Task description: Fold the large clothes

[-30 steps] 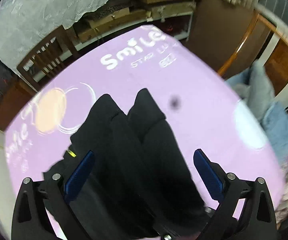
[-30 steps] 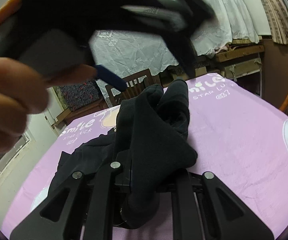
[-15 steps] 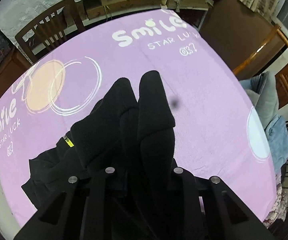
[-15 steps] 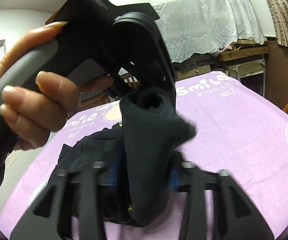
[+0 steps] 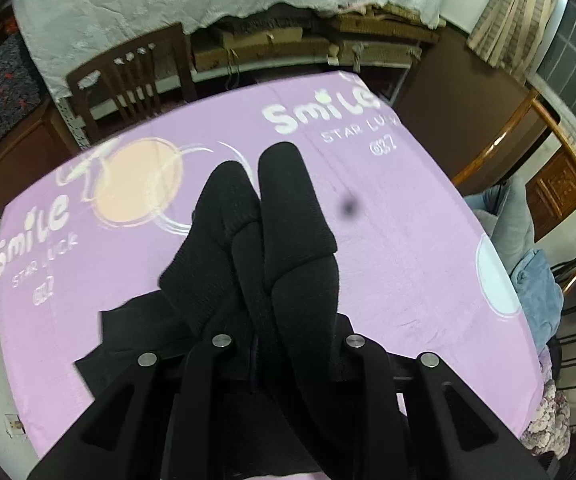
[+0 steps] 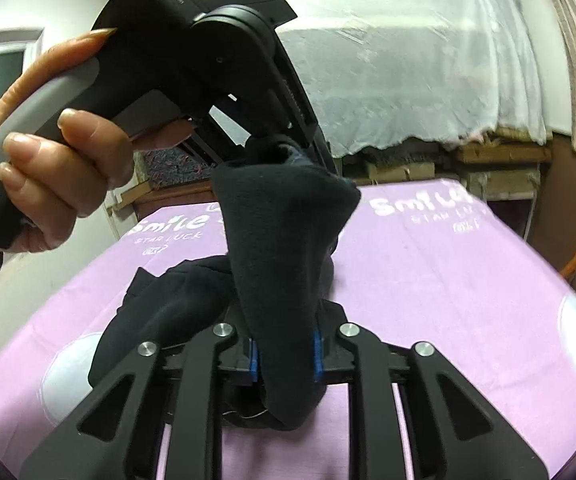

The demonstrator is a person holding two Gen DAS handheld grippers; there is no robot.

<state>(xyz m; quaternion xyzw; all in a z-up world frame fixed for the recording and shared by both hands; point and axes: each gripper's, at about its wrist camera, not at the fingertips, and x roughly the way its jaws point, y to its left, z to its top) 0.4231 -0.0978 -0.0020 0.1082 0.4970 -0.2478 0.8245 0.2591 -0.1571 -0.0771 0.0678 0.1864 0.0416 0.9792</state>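
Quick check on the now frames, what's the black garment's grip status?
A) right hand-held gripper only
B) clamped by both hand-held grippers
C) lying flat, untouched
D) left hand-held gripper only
B: the black garment is bunched between the blue pads of the right hand-held gripper, and the left hand-held gripper is also closed on its fabric, above the purple cover.

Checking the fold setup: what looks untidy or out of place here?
The black garment is bunched in a heap rather than spread flat on the purple cloth, with both tools clamped on the same wad. Nothing looks damaged.
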